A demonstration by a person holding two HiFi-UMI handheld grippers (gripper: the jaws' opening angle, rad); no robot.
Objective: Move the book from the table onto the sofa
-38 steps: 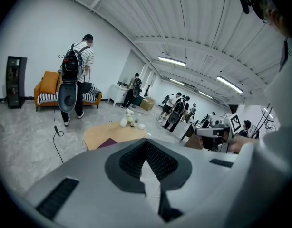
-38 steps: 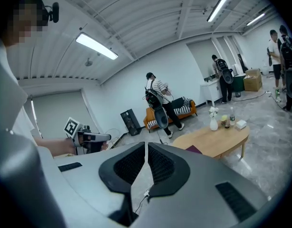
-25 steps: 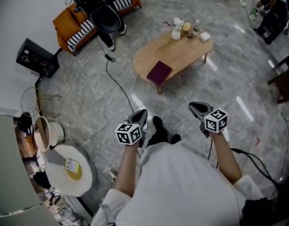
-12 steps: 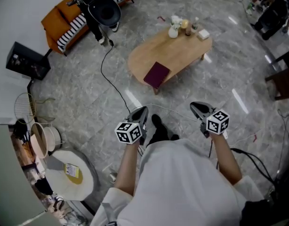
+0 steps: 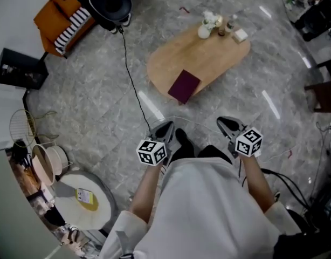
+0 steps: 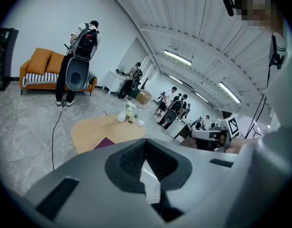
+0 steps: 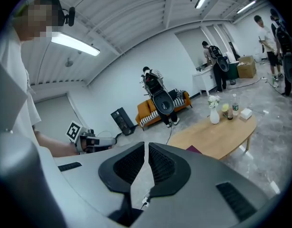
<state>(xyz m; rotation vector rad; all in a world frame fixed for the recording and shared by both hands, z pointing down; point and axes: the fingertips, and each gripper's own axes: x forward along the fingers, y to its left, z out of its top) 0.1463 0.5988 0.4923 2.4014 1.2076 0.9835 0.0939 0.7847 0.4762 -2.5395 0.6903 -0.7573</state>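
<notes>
The orange sofa (image 5: 49, 16) stands at the far upper left. The left gripper (image 5: 164, 128) hangs over the floor (image 5: 101, 101), jaws closed together with nothing between them. Ahead, the maroon book (image 5: 184, 86) lies flat at the near edge of the oval wooden table (image 5: 219, 53), well apart from both grippers. The right gripper (image 5: 228, 124) likewise has its jaws together, holding nothing.

A white vase (image 5: 203, 32) stands beside what may be bottles (image 5: 226, 26); black cable (image 5: 130, 74) lies apart.
</notes>
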